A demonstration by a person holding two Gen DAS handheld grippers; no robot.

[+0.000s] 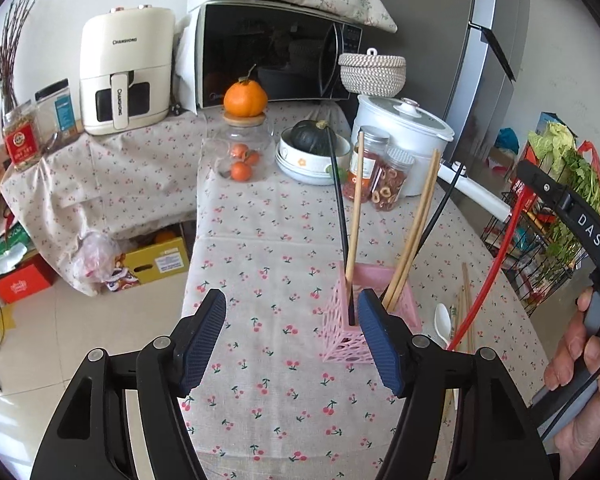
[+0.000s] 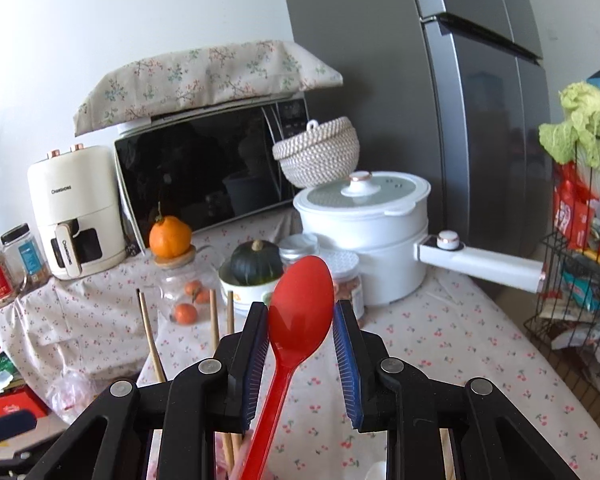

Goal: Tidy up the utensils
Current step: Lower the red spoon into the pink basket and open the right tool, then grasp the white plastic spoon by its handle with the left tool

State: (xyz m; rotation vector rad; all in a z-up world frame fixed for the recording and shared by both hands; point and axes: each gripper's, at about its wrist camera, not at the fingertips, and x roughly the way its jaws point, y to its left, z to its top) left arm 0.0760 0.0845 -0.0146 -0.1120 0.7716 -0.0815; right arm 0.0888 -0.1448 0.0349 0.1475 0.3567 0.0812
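tablecloth cherry-print | microwave, fridge behind | tiled floor

"CHANGHONG" is read twice on the cream air fryer, upper left: on its body and handle. "DAS" is printed on the right tongs at the right edge.

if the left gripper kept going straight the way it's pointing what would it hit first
Probably the cherry-print tablecloth: the left gripper points down at bare cloth, its jaws open. The pink holder sits just beside its right finger and might get clipped; depth is unclear.
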